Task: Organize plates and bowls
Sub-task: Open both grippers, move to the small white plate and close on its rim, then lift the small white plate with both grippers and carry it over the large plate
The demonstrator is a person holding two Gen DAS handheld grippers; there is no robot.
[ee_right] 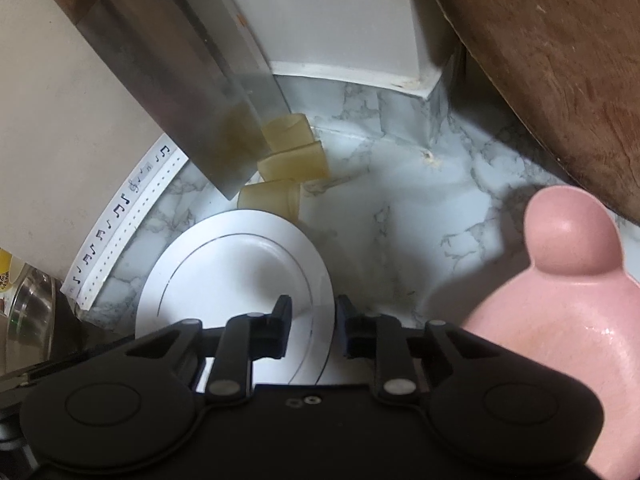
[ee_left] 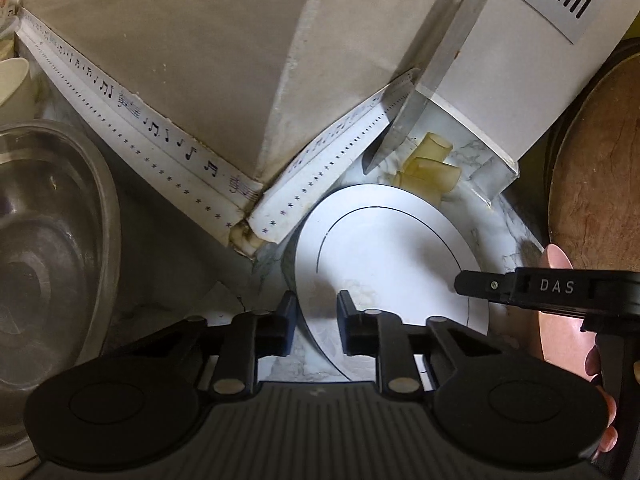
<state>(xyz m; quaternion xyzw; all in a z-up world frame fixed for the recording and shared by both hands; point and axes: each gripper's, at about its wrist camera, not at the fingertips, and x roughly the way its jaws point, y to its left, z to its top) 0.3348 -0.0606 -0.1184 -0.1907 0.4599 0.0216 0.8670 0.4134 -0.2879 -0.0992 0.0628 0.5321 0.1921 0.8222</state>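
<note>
Left wrist view: we find the white plate [ee_left: 384,256] lying on the marble counter [ee_left: 496,240], in the corner below the hanging cleaver [ee_left: 424,92]. The left gripper [ee_left: 317,312] pinches the plate's near-left rim, one finger on each side. The right gripper [ee_right: 312,316] pinches the plate's [ee_right: 236,276] opposite rim likewise. Right of the plate a pink bowl [ee_right: 560,300] sits; left of it, a steel bowl [ee_left: 48,240].
</note>
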